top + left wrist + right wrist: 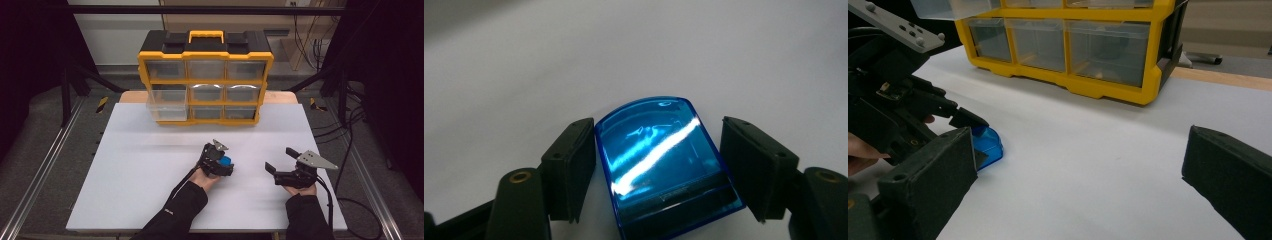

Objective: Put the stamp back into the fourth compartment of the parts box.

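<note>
High view: left gripper [223, 161] low on white table [135, 165], blue box [226, 161] mostly hidden between jaws; right gripper [280, 159] wide open, empty, well apart.

Left gripper view: one jaw touching box, other with gap; grip uncertain, box bottom cut off.

Right gripper view: yellow drawer cabinet [1108, 85] ahead, top cut off.

Dim, dark-edged room with the white worktop [150, 165] evenly lit from above, soft shadows, a bright glare streak across the blue piece [664, 170] (its jaws slightly blurred).

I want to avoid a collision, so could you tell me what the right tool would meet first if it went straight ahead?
Probably the yellow drawer organizer; the white table between looks free, though depth is unclear.
</note>
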A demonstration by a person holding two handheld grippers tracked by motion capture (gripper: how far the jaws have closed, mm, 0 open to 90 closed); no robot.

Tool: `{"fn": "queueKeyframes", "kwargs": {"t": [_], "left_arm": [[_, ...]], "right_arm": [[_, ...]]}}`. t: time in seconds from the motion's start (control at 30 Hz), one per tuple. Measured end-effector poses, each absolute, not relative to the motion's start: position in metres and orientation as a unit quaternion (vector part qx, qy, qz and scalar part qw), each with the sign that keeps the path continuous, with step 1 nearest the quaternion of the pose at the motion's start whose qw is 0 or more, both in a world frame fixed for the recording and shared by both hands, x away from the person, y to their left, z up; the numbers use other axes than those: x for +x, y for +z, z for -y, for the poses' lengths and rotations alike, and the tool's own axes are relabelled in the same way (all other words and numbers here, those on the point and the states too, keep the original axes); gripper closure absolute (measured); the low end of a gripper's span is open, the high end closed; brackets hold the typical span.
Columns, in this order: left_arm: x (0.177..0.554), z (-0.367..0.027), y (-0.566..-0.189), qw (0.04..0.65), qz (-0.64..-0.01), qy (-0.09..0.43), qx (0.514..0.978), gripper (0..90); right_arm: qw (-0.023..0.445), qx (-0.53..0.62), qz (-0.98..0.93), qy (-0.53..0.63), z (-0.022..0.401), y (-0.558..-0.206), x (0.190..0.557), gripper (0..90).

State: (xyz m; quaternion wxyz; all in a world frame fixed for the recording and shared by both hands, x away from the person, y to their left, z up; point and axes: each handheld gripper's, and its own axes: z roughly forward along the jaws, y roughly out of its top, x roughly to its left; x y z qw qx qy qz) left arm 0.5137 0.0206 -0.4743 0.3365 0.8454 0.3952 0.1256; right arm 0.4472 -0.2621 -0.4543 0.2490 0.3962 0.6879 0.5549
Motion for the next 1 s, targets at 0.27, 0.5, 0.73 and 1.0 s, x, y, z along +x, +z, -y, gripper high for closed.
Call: {"fn": "queueKeyframes", "kwargs": {"t": [0.27, 0.5, 0.73, 1.0], "left_arm": [[0.514, -0.02, -0.473, 0.332, -0.397, 0.118, 0.847, 38.4], [0.512, -0.019, -0.472, 0.324, -0.387, 0.132, 0.853, 40.0], [0.513, -0.024, -0.466, 0.337, -0.383, 0.135, 0.849, 40.7], [0.508, -0.034, -0.451, 0.355, -0.374, 0.132, 0.846, 40.7]], "right_arm": [[0.248, 0.398, -0.688, 0.554, 0.262, -0.454, 0.447, 1.1], [0.248, 0.399, -0.688, 0.554, 0.263, -0.454, 0.448, 1.1], [0.248, 0.398, -0.687, 0.555, 0.263, -0.454, 0.448, 1.1], [0.247, 0.398, -0.687, 0.555, 0.262, -0.454, 0.447, 1.1]]}}
